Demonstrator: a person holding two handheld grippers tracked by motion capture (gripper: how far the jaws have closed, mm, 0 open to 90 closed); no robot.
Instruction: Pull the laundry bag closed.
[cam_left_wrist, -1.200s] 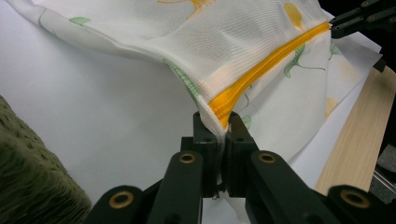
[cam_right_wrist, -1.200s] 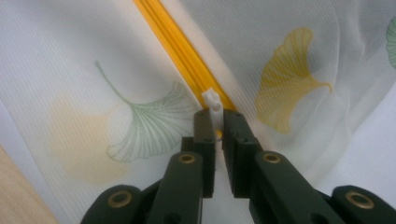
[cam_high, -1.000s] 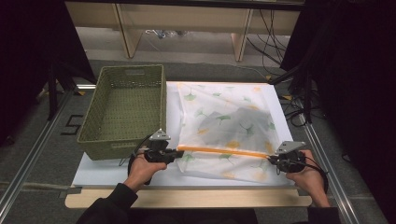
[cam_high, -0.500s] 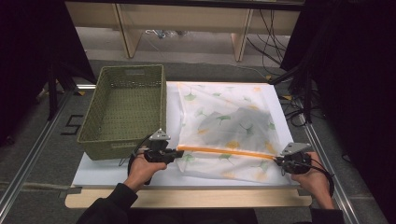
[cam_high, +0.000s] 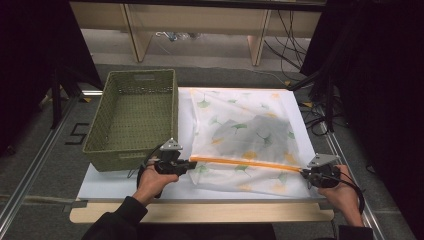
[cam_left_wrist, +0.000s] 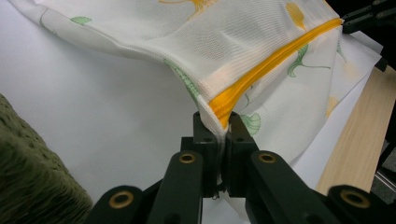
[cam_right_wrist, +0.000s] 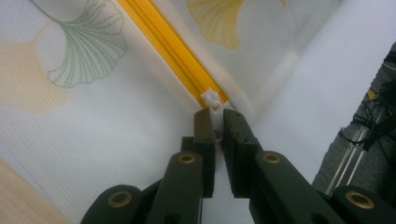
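Right tongs (cam_high: 306, 173) have slid toward the tabletop's right edge since a second ago, pinched shut on the white zipper pull (cam_right_wrist: 211, 99), so the orange zipper (cam_high: 245, 163) looks fully run. Left tongs (cam_high: 192, 164) stayed put, clamped on the mesh laundry bag (cam_high: 247, 125), which lies flat beside the green basket (cam_high: 135, 117).

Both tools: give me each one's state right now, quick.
Left tool: closed, gripping the mesh laundry bag at the zipper's end.
Right tool: closed on the zipper pull.
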